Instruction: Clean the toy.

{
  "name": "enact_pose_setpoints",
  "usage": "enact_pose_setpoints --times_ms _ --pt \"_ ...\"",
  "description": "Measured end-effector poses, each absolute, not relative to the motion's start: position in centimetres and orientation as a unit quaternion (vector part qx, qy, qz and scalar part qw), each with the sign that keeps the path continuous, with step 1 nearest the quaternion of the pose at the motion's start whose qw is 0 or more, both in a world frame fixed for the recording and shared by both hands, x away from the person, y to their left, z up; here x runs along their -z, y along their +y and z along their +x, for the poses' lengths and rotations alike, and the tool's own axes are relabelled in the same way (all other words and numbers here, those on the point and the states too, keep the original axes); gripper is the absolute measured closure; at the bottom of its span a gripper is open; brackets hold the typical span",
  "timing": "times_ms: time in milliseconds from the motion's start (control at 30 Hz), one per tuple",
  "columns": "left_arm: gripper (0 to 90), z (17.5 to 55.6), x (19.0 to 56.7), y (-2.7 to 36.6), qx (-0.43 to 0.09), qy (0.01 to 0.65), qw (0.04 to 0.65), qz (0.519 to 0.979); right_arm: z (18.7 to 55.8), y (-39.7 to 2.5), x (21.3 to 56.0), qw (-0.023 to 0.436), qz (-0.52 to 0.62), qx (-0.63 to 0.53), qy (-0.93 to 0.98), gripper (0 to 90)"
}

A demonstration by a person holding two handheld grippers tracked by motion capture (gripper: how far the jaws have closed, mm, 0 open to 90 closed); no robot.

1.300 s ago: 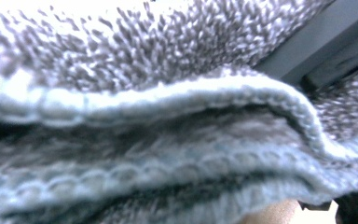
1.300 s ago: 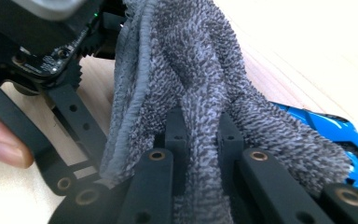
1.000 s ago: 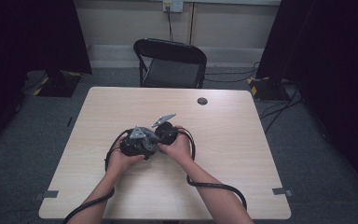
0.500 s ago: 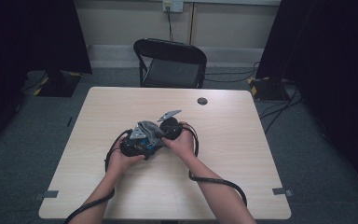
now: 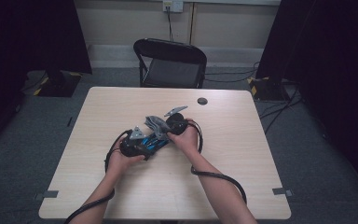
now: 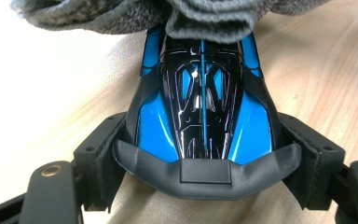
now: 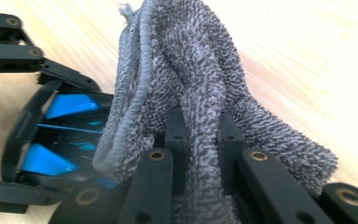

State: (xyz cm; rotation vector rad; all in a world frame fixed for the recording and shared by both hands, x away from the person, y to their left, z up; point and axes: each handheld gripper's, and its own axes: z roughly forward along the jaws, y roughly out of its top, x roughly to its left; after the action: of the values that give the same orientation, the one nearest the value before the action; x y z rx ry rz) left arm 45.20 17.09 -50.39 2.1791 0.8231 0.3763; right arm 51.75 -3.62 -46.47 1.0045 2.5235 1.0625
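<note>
Our left gripper (image 6: pixel 200 172) clamps a blue and black toy car (image 6: pixel 204 112) above the tabletop (image 5: pixel 242 140). Our right gripper (image 7: pixel 200 154) pinches a grey cloth (image 7: pixel 186 79) resting against the car.

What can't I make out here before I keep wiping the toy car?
- Toy car far end: left gripper view, covered by the cloth.
- Car's wheels and underside: hidden by its body and the left gripper jaws.
- Cloth's full extent: right gripper view, cut off by the top edge and bunched in the right gripper.
- Small dark disc: high view, too small to identify.
</note>
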Motion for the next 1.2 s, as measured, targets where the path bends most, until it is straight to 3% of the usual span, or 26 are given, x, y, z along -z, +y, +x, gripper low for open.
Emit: enact_pose_setpoints --times_ms 1200 --pt "24.3 45.2 50.4 17.1 -0.148 0.323 0.380 0.854 54.1 -7.5 48.0 0.153 0.399 -0.338 0.839 80.0"
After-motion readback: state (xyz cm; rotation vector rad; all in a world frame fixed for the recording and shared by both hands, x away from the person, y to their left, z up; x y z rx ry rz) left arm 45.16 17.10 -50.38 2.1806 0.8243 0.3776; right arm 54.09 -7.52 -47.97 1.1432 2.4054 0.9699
